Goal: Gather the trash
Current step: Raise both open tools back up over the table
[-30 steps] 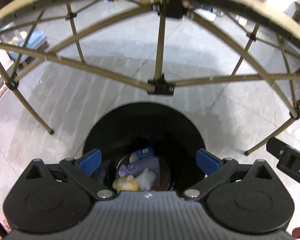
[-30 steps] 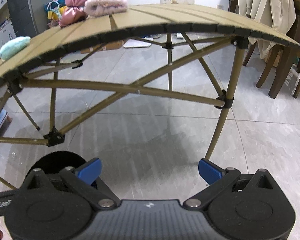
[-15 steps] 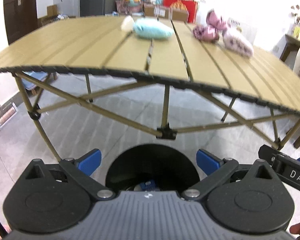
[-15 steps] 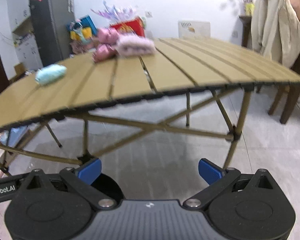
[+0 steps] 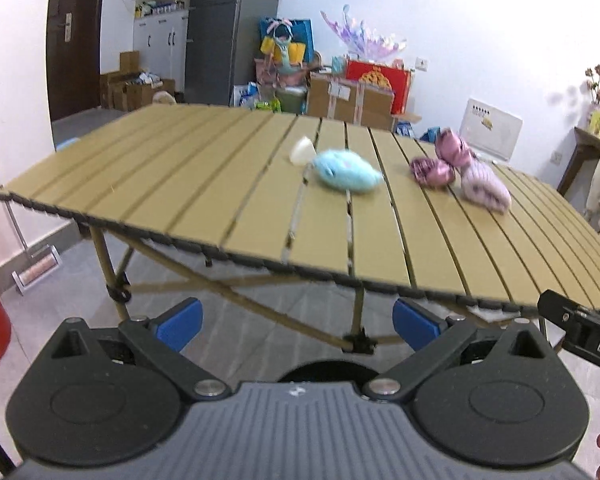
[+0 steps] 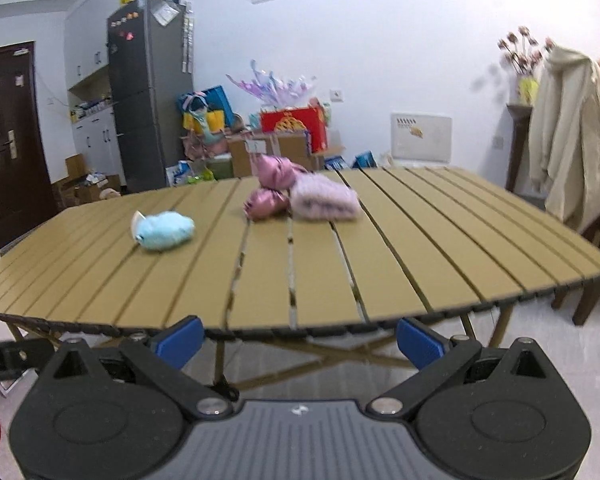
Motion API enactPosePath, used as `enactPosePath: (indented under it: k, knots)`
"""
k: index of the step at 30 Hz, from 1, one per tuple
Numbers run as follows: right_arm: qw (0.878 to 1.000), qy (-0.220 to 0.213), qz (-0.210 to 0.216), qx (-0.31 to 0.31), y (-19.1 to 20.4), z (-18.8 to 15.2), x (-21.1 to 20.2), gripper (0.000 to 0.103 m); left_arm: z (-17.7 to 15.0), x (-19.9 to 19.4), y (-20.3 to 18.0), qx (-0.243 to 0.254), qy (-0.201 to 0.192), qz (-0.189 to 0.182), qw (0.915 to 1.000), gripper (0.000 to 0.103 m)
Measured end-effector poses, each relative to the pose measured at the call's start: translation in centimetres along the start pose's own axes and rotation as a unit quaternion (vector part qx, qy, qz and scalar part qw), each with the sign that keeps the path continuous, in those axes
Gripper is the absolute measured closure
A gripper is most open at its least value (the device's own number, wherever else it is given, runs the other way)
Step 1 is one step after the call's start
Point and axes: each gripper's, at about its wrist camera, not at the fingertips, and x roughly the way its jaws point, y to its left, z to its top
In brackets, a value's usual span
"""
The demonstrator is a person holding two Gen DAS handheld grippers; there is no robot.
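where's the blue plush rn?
On the slatted table, the blue plush lies mid-table in the left wrist view, left of the pink bundle; in the right wrist view it sits left of centre.

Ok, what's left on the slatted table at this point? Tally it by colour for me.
Light blue: 1, a fuzzy lump.
White: 1, a small scrap just behind the blue lump.
Shiny pink: 2, crumpled pieces.
Pale pink: 1, a fuzzy lump beside them.
Total: 5 on the table.
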Motion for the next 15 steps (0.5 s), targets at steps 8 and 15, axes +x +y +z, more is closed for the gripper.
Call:
enactPosePath:
  k: [8, 15]
  knots:
    - [0.998, -0.027, 0.025, -0.045, 2.7, 3.1, 1.2, 0.000, 4.3, -0.3, 2.1, -0.005, -0.042, 0.011, 0.9991, 0.000]
    - [0.996, -0.037, 0.037, -0.071, 4.4, 5.1, 3.7, 0.000, 7.2, 1.4, 3.9, -0.011, -0.060, 0.024, 0.9978, 0.000]
